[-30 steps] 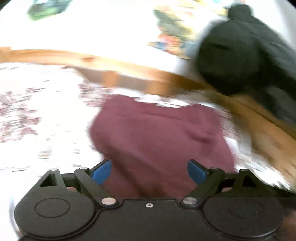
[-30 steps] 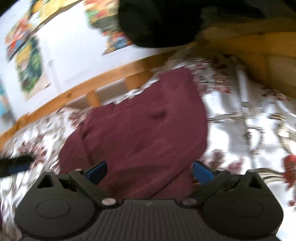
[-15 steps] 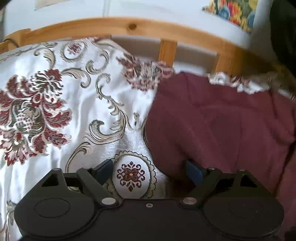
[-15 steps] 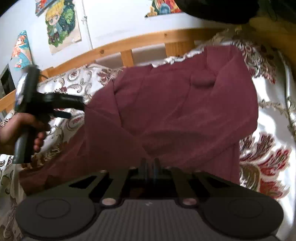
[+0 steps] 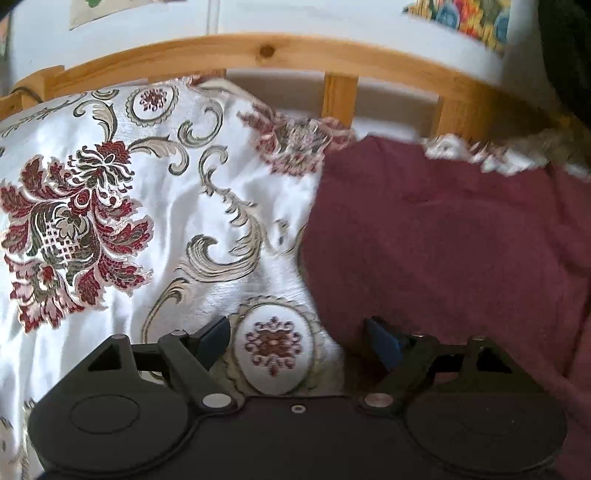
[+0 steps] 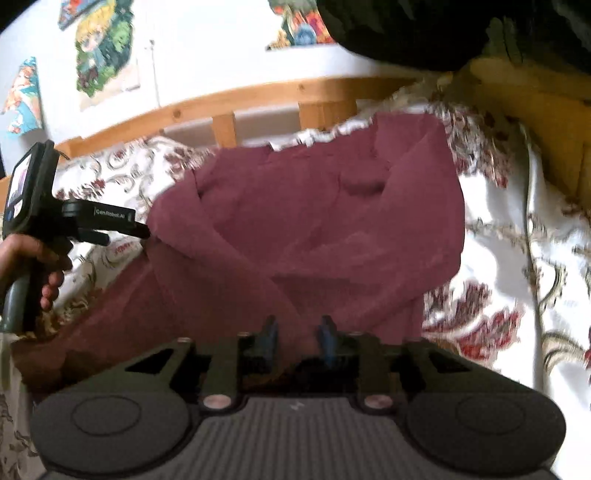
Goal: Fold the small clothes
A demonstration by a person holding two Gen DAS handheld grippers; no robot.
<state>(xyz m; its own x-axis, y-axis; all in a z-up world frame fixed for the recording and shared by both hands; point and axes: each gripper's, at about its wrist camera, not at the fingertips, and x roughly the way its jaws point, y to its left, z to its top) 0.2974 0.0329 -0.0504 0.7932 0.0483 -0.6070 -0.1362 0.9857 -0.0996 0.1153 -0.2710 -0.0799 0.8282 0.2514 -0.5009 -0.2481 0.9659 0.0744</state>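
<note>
While spread wide over the bed, straddles with the left tongs (image 5: 299, 338) an oval medallion of the flowered bedspread (image 5: 110, 221) and the near left edge of the maroon garment (image 5: 443, 240). Grips nothing there: sets the left-hand pad (image 5: 216, 334) over bare bedspread and the right-hand pad at the very edge of the cloth. Shows the garment lying rumpled on the right part of the bed, its far edge close to the wooden bed rail (image 5: 258, 48).

From the right wrist view, finds at far left a hand (image 6: 33, 258) wrapped round the handle of the left tongs, with their tips touching the garment's left edge and cartoon posters (image 6: 99, 62) on the wall above. Finds the garment spread across the middle of the bedspread, one flap laid diagonally over the rest. Holds the right tongs (image 6: 298, 332) low over the garment's near edge, fingers parted by only a narrow gap, with nothing visibly clamped between them. Leaves bare flowered bedspread further right, and a dark bundle (image 6: 406, 29) blurred at the top.
</note>
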